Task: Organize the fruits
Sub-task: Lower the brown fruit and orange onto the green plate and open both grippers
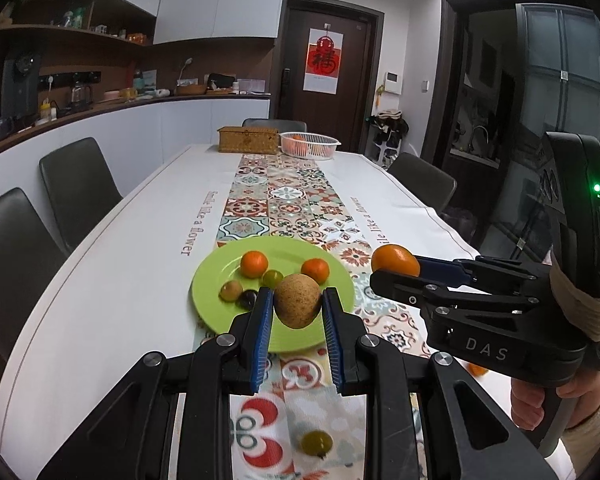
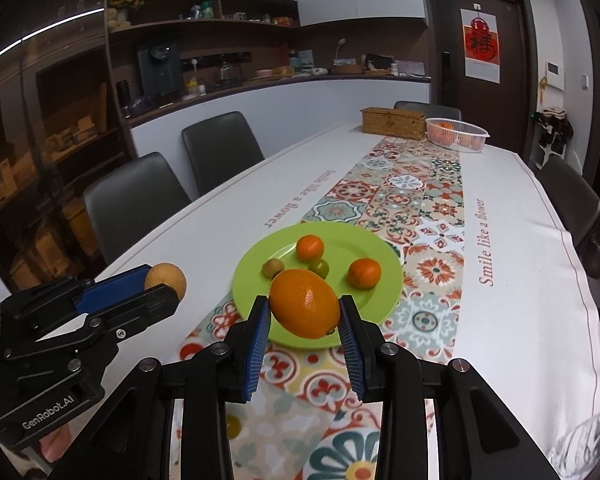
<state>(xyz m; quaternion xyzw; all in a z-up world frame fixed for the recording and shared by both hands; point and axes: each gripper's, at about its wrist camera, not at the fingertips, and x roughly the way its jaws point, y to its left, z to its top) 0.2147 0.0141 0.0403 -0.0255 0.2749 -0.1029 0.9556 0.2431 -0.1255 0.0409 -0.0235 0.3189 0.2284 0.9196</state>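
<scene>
Above the green plate [image 1: 208,280] on the worktop [image 1: 112,280], the left claw [image 1: 296,312] grips a brown fruit [image 1: 298,300]. The right claw [image 2: 305,312] clasps an orange [image 2: 304,304].

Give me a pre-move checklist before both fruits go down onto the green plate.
1. Left tongs grip the brown fruit: ok, pinched between both pads.
2. Right tongs grip the orange: ok.
3. Bare room on the green plate: ok, near side and right side bare.
4. Two tangerines and small fruits already on the plate: ok, settled.
5. Tongs apart from each other: ok.
6. Loose green fruit still on the runner: not ok.
</scene>
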